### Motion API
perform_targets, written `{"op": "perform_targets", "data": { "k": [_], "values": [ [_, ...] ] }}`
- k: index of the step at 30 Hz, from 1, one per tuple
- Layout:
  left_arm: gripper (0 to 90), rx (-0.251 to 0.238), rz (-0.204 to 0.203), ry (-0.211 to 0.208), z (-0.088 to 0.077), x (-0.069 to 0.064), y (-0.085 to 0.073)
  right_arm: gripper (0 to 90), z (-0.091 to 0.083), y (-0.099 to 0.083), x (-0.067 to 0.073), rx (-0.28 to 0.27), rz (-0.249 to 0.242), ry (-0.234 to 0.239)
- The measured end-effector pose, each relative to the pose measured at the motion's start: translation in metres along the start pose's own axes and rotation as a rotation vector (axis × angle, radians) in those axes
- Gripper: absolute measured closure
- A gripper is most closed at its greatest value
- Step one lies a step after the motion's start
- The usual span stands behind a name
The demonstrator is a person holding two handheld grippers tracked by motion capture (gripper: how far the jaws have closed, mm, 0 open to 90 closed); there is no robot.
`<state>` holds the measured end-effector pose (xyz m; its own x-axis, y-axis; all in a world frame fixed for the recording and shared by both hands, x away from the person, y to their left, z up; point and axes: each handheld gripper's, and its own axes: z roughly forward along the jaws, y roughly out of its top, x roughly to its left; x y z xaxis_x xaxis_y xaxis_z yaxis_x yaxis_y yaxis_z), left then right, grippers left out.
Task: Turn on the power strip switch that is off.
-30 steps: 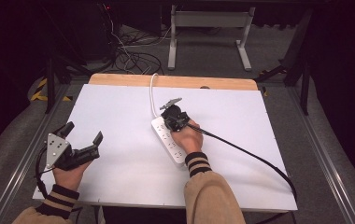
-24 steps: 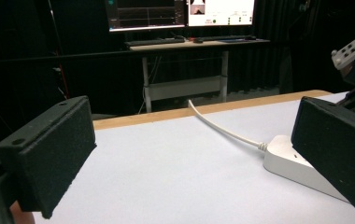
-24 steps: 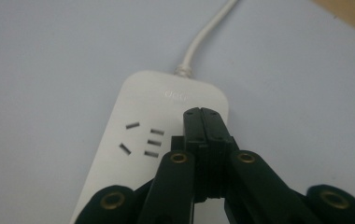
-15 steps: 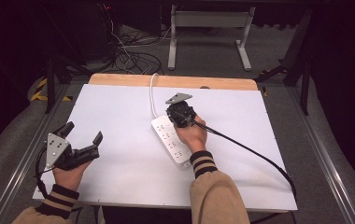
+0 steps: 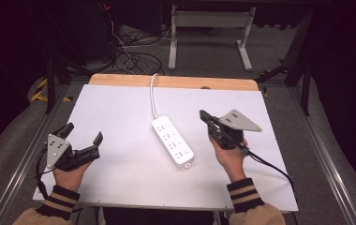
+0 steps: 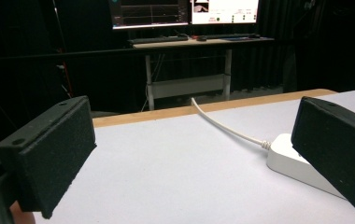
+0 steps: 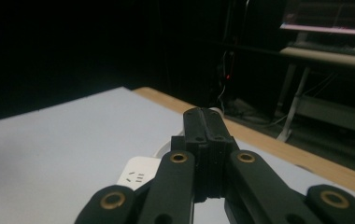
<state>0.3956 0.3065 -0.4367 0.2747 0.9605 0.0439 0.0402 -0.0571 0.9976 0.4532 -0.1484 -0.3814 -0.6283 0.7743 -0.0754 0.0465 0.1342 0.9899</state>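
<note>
So our right hand-held gripper (image 5: 205,116) just came off the power strip (image 5: 172,140). A second ago it sat right on top of the strip, half a second ago it was still over the far end, and now it's off to the strip's right, lifted clear, with bare counter (image 5: 120,108) between them. Its jaws are pressed together with nothing between them; the right gripper view shows the two black jaws flat against each other, the strip's end peeking out beneath.

The strip also looks turned a little compared to before. It lies diagonally near the middle of the counter, sockets up, with its white cord (image 5: 153,93) running away over the far wooden edge.

Our left hand-held gripper (image 5: 83,139) hasn't budged: well to the left of the strip, jaws spread wide, holding nothing.

Our read: whatever nudging or positioning we were doing on the strip is probably finished, since nothing's touching it now. If anything's left, it'd mean reaching back in.
</note>
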Motion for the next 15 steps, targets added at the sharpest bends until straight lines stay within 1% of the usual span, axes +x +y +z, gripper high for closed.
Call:
{"op": "perform_targets", "data": {
  "k": [1, 2, 3, 4, 5, 6, 7, 8, 9, 10, 11, 15],
  "values": [
    [0.2, 0.000, 0.000, 0.000, 0.000, 0.000, 0.000, 90.0, -0.009, -0.002, -0.004, -0.022, 0.003, -0.009],
    [0.2, 0.001, -0.001, -0.001, 0.000, 0.000, 0.000, 90.0, -0.009, -0.002, -0.004, -0.022, 0.003, -0.009],
    [0.2, 0.001, -0.002, -0.002, 0.000, 0.000, 0.000, 90.0, -0.016, -0.003, -0.009, -0.034, 0.003, -0.017],
    [0.2, -0.003, -0.002, -0.001, 0.000, 0.000, 0.000, 90.0, -0.023, -0.004, -0.012, -0.051, -0.006, -0.029],
    [0.2, -0.004, -0.002, -0.001, -0.001, 0.000, 0.001, 90.0, -0.031, -0.005, -0.016, -0.084, -0.011, -0.035],
    [0.2, -0.007, -0.004, 0.000, -0.001, 0.001, 0.001, 90.0, -0.038, -0.006, -0.019, -0.116, 0.001, -0.035],
    [0.2, -0.009, -0.004, 0.000, -0.002, 0.001, 0.001, 90.0, -0.048, -0.010, -0.024, -0.154, 0.016, -0.048],
    [0.2, -0.009, -0.003, 0.001, -0.002, 0.002, 0.001, 90.0, -0.048, -0.010, -0.024, -0.154, 0.016, -0.048],
    [0.2, -0.010, -0.005, 0.002, -0.002, 0.002, 0.001, 90.0, -0.051, -0.012, -0.027, -0.169, 0.018, -0.043],
    [0.2, -0.010, -0.009, 0.002, -0.002, 0.002, 0.001, 90.0, -0.052, -0.014, -0.029, -0.174, 0.023, -0.051],
    [0.2, -0.011, -0.008, 0.003, -0.002, 0.002, 0.001, 90.0, -0.052, -0.017, -0.030, -0.178, 0.043, -0.055],
    [0.2, -0.012, -0.005, 0.005, -0.002, 0.003, 0.001, 90.0, -0.048, -0.020, -0.028, -0.178, 0.026, -0.066]
  ]
}}
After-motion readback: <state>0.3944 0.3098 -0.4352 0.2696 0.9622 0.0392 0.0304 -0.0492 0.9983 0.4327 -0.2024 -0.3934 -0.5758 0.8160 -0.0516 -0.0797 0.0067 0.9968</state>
